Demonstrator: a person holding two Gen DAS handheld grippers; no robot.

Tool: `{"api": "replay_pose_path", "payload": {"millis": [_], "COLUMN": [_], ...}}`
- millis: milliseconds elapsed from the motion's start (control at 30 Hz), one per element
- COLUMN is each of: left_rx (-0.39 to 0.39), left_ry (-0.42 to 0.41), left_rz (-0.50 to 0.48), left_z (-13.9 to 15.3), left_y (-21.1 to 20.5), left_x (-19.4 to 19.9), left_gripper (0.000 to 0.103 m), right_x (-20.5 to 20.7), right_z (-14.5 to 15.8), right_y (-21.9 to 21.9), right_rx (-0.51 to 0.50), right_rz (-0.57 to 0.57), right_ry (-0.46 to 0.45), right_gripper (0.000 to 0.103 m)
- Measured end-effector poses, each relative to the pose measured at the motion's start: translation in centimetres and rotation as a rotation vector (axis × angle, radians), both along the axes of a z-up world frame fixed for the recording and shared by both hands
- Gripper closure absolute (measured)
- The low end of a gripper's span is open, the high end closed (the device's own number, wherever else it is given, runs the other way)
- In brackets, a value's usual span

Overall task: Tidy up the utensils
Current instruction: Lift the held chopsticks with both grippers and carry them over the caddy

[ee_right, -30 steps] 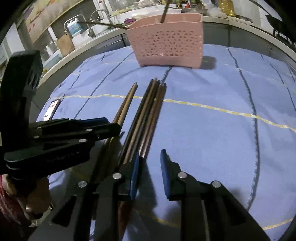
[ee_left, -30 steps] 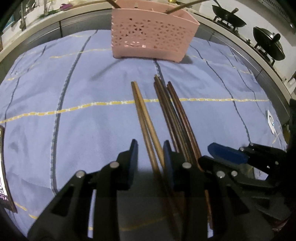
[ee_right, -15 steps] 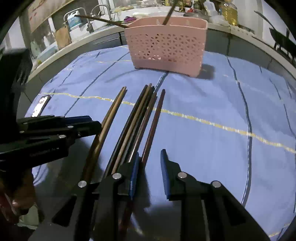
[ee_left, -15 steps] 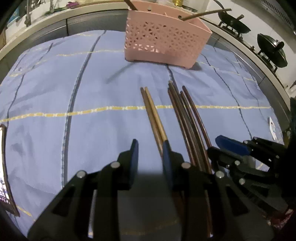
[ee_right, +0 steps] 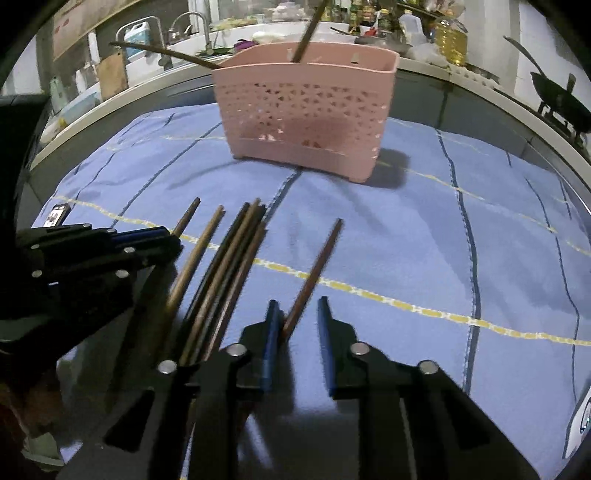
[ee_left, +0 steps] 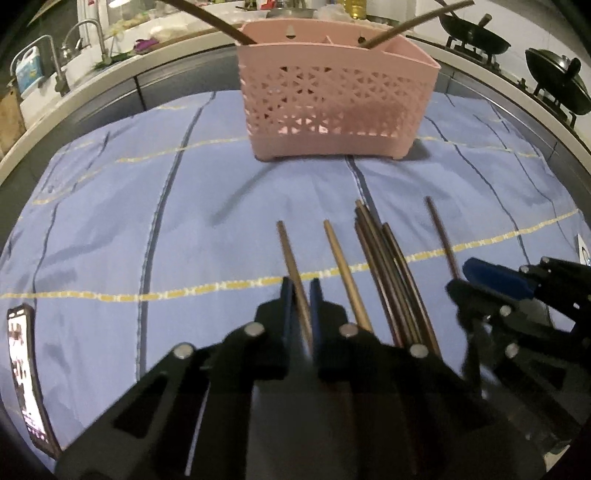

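Several wooden chopsticks lie on the blue striped cloth [ee_left: 110, 206], tips aimed at the basket beyond. Nearest the left gripper [ee_left: 301, 295] is a light brown chopstick [ee_left: 290, 254], slim and tapered, running straight in between the blue pads. Just beside it sits a second pale stick [ee_left: 341, 258], then a tight bundle of dark chopsticks [ee_left: 384, 254], and well apart on the far side a lone reddish chopstick [ee_right: 319, 266].

From the left camera, a phone [ee_left: 26, 373] shows lit at the cloth's near edge, and two black woks [ee_left: 476, 33] sit on burners beyond the counter. The right camera gives only a sliver of that phone, but it picks up the taps [ee_right: 192, 22] and a row of bottles [ee_right: 447, 37] behind the basket.

Now the jaws: the left pair is pinched narrow around the light brown chopstick, pads against both its sides. The right gripper [ee_right: 297, 325] stands parted, a clear gap showing; the reddish stick's near end rests against its left pad, with the other pad off it.

Farther back stands the pink lattice basket [ee_left: 338, 99], upright on the cloth, with two chopsticks [ee_left: 413, 26] leaning out of its top in opposite directions.
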State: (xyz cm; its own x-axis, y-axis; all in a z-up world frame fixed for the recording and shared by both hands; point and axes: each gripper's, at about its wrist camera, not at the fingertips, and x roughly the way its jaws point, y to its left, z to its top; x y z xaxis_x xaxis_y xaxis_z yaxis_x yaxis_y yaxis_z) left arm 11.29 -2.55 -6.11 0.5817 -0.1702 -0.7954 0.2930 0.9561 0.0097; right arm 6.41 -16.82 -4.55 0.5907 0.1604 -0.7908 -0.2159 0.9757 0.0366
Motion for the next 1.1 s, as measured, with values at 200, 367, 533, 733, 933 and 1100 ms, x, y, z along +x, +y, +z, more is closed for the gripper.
{"api": "replay_pose_path", "payload": {"millis": [200, 367, 533, 733, 933, 1100], "left_rx": [-0.065, -0.178, -0.268, -0.320, -0.361, -0.320], "left_ry": [0.001, -0.138, -0.267, -0.416, -0.531, -0.614], "left_rz": [0.007, 0.006, 0.003, -0.019, -0.018, 0.017], "left_z": [1.3, 7.2, 13.0, 20.3, 26.0, 26.9], "left_y": [1.3, 3.8, 5.0, 4.9, 4.6, 2.5], "left_x": [0.5, -0.9, -1.9, -1.5, 1.8, 6.1], "left_gripper": [0.098, 0.098, 0.098, 0.098, 0.098, 0.098], "right_x": [0.8, -0.6, -1.2, 0.5, 4.6, 8.5], "right_z": [0.6, 4.7, 9.3, 15.5, 22.3, 24.1], "right_y": [0.2, -0.9, -2.0, -2.7, -2.9, -1.4], "right_rx": [0.071, 0.247, 0.381, 0.450, 0.447, 0.323], "right_rz": [0.031, 0.094, 0.112, 0.102, 0.053, -0.036], "right_ry": [0.046, -0.043, -0.156, -0.298, -0.472, -0.638], "right_gripper": [0.098, 0.098, 0.098, 0.098, 0.098, 0.098]}}
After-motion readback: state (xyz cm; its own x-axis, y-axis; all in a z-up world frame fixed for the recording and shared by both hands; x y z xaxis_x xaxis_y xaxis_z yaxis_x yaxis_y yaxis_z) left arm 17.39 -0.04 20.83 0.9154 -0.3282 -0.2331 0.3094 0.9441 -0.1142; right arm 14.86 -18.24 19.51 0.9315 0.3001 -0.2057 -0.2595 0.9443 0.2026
